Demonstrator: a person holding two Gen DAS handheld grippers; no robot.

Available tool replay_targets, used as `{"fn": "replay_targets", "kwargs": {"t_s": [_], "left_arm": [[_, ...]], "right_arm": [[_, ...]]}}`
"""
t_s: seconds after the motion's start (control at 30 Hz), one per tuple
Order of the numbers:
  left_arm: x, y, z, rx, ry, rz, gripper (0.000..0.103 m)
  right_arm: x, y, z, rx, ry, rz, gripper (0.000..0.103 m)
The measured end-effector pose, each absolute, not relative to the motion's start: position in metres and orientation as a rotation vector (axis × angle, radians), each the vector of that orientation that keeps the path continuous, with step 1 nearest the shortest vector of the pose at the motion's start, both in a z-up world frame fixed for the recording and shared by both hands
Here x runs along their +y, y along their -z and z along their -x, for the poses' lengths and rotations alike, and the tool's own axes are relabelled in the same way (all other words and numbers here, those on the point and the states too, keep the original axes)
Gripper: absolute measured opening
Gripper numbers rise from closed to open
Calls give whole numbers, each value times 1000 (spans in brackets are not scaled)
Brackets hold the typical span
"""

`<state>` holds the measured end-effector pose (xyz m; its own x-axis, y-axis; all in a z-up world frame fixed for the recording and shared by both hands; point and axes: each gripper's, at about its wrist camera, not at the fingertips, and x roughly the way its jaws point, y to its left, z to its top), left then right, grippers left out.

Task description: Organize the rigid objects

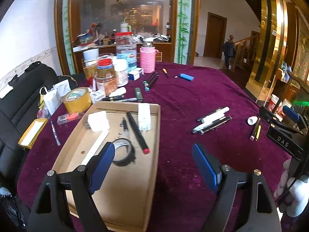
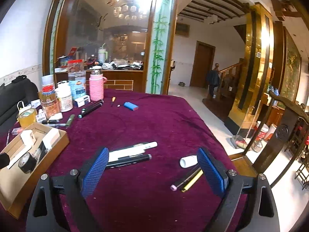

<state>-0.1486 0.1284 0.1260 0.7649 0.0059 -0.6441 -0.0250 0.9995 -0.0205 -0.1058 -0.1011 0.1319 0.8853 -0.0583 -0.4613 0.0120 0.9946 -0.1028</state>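
Hovering over the velvety maroon bench point(image 2: 164, 119), I see both pairs of blue ribbed fingers spread wide and holding nothing. My left gripper point(image 1: 152, 166) hangs above the right wall of the shallow cardboard tray point(image 1: 154, 145), whose stiff raised rim bounds a black tape roll point(image 1: 123, 152), a slim black marker with a red cap point(image 1: 138, 133) and white blocky boxes point(image 1: 143, 116). At 3 o'clock of the tray the cloth lies open up to a loose bundle of pens point(image 1: 213, 120). My right gripper point(image 2: 152, 171) frames bare cloth, with those same smooth black and white pens point(image 2: 131, 153) at 11 o'clock, just beyond the left finger, and a short white tube point(image 2: 188, 161) touching the right finger's tip, with two thin pencils point(image 2: 188, 180) just beneath it. Toward 12 o'clock the bench stays free up to a glossy blue lighter point(image 2: 131, 106); jars and a pink knit-sleeved bottle point(image 2: 96, 88) crowd 10 o'clock. At 2 o'clock the bench edge drops to pale floor tiles.
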Motion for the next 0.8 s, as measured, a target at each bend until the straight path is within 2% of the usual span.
{"fn": "replay_targets", "kwargs": {"t_s": [0.8], "left_arm": [[54,-104,133,782,94,-51,82]], "right_arm": [[-152,-131,109,489,197,92,101]]}}
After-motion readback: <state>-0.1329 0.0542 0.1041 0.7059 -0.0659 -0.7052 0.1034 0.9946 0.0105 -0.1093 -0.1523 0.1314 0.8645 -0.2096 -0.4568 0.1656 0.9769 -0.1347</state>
